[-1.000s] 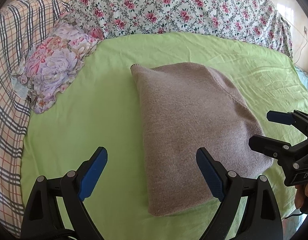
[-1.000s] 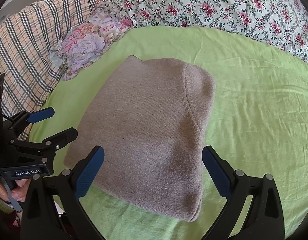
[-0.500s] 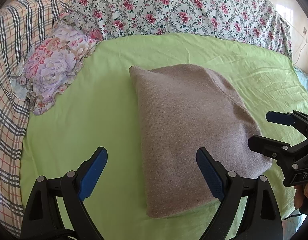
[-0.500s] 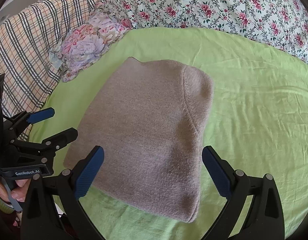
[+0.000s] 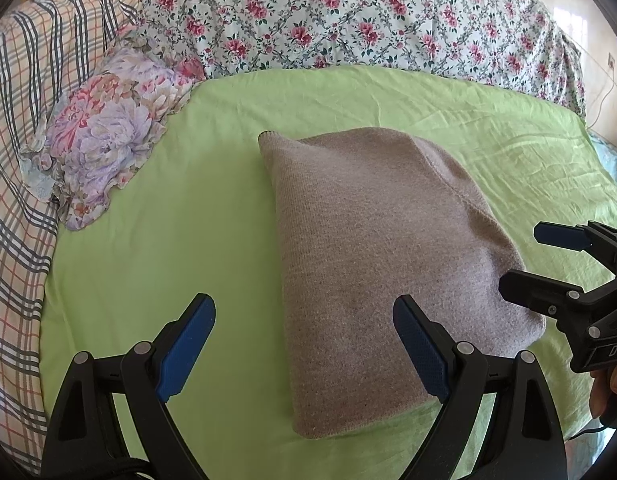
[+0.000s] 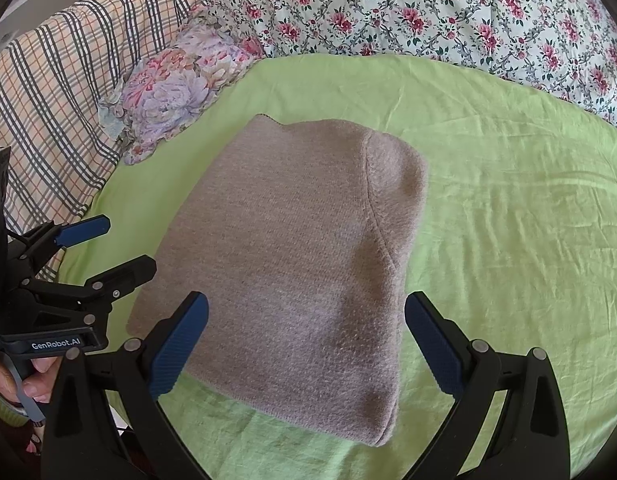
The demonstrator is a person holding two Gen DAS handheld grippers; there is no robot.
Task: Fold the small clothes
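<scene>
The folded sweater [image 5: 384,272], a grey-brown knit, lies flat on the green sheet [image 5: 180,240], and I take it as my landmark throughout. My left gripper [image 5: 304,350] hangs over the sweater's near-left edge, jaws spread wide and holding nothing: its right blue pad [image 5: 420,348] stands above the knit, its left pad above bare sheet just beside the sweater. My right gripper [image 6: 306,346] hangs over the sweater's near edge, likewise spread wide and empty; its left pad [image 6: 180,344] overlaps the knit in the right wrist view, and its right pad stands over the sheet just past the sweater's right side. In the left wrist view the right gripper [image 5: 520,258] appears beside the sweater's near-right corner; in the right wrist view the left gripper [image 6: 108,248] appears beside its near-left corner, held by a hand [image 6: 12,384]. I cannot tell whether any pad touches the fabric. Beyond the sweater's far-left corner rests a floral pillow [image 5: 104,140]; behind it lies a flowered quilt [image 5: 348,16], and left of the pillow a plaid blanket [image 5: 24,100].
</scene>
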